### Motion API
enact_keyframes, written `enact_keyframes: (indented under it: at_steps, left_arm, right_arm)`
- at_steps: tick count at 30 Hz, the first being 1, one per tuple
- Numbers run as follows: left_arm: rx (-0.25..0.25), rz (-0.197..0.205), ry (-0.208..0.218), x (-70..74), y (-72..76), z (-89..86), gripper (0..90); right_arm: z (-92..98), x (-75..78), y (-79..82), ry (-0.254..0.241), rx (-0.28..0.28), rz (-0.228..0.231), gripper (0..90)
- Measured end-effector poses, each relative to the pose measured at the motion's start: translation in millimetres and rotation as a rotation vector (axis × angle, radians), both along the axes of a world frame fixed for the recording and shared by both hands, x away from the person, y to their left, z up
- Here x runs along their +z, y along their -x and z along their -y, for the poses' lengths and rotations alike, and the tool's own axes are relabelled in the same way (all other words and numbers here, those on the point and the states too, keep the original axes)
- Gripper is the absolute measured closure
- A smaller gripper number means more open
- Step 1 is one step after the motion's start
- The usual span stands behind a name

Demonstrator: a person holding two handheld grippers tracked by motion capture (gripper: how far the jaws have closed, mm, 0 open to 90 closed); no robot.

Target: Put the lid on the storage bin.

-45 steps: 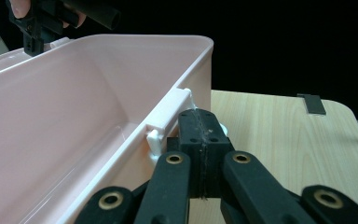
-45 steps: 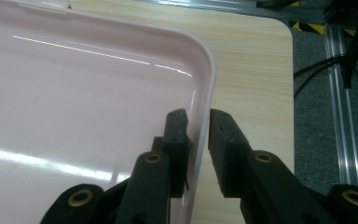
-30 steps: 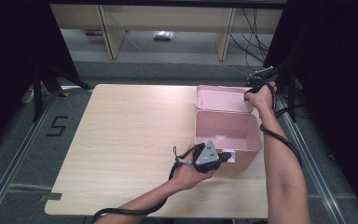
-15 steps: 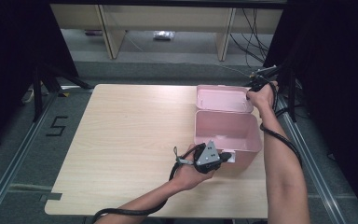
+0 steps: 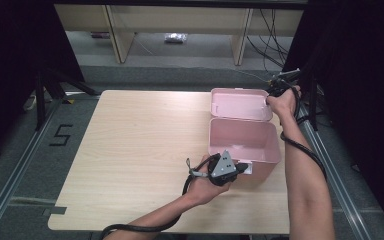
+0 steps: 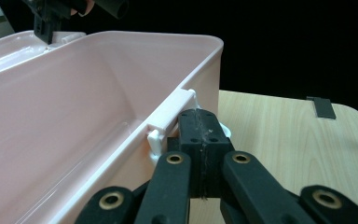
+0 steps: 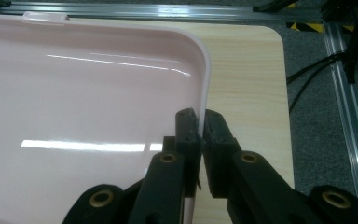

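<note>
Right tongs (image 7: 200, 133) closing onto lid (image 7: 74, 116) rim.

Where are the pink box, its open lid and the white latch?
pink box (image 5: 267, 142): high view, on its right wall.
open lid (image 7: 74, 102): right gripper view, on its inner face.
white latch (image 6: 170, 112): left gripper view, on the bar along the box's front rim.

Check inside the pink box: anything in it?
The pink box looks empty: the high view shows bare pink floor and walls. The left hand-held gripper hides the near wall's base, and the open lid holds nothing either.
</note>
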State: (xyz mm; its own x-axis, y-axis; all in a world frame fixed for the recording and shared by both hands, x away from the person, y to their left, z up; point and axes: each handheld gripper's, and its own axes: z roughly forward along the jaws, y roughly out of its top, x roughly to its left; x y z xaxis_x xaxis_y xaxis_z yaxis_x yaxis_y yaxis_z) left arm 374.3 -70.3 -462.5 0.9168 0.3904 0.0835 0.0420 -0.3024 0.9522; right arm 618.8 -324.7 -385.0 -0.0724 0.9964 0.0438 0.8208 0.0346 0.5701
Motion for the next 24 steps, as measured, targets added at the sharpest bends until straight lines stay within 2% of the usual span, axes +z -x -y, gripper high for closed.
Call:
enact_keyframes:
  at_steps: [3, 4, 6, 9, 10, 12, 15, 16, 17, 24]
  left_arm:
    - [0.006, -0.006, -0.002, 0.3, 0.4, 0.5, 90.0]
    - [0.006, -0.008, -0.003, 0.6, 0.4, 0.6, 90.0]
    - [0.006, -0.01, -0.008, 1.1, 0.0, 0.7, 90.0]
    - [0.006, -0.015, -0.003, 0.9, -0.1, 0.6, 90.0]
    - [0.006, -0.015, -0.003, 0.9, -0.1, 0.6, 90.0]
    - [0.006, -0.015, -0.007, 1.2, -0.1, 0.7, 90.0]
    - [0.007, -0.017, -0.007, 1.3, 0.0, 0.7, 90.0]
    - [0.007, -0.018, -0.006, 1.3, 0.1, 0.7, 90.0]
    - [0.008, -0.018, -0.004, 1.2, 0.2, 0.7, 90.0]
    - [0.006, -0.023, -0.012, 2.1, -0.4, 0.9, 90.0]
  right_arm:
    - [1.2, 3.5, 1.4, -0.006, -0.006, 0.004, 87.1]
    - [-1.0, 6.0, 2.9, -0.034, -0.037, -0.011, 87.3]
    - [1.3, 7.1, 2.9, -0.017, -0.018, 0.015, 87.7]
    - [1.0, 10.6, 4.2, -0.027, -0.031, 0.018, 88.1]
    - [-1.3, 11.3, 4.9, -0.047, -0.053, 0.005, 88.1]
    - [1.0, 11.6, 5.0, -0.026, -0.029, 0.025, 88.3]
    - [0.4, 14.1, 7.3, -0.029, -0.034, 0.038, 88.4]
    - [-1.4, 15.4, 8.4, -0.057, -0.056, 0.038, 88.5]
    - [0.6, 15.5, 8.7, -0.029, -0.032, 0.055, 88.6]
    - [-0.1, 23.1, 14.5, -0.043, -0.04, 0.091, 89.0]
